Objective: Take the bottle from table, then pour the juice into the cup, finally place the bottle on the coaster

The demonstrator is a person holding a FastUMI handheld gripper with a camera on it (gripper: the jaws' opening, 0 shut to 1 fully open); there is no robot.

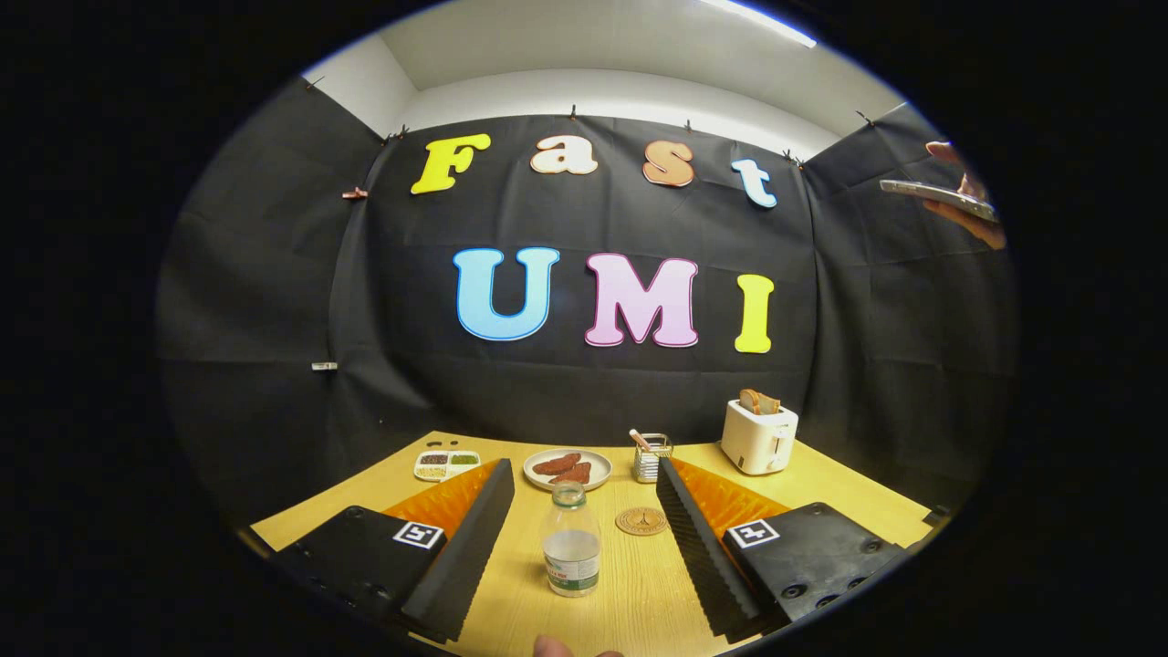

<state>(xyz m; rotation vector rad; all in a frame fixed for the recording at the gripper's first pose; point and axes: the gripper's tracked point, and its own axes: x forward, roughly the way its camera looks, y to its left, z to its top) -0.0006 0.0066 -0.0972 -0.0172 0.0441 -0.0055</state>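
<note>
No legible wording, brand or number on any item. Square black-and-white coded marker (pixel 418 534) on the left finger block of the gripper (pixel 583 473), second marker (pixel 753 533) on the right block, fingers spread wide with the bottle (pixel 571 538) standing between them, touched by neither. Printed label band (pixel 573 577) round the bottle's lower part, too small to read; round motif stamped on the coaster (pixel 641 521), not decipherable.
</note>
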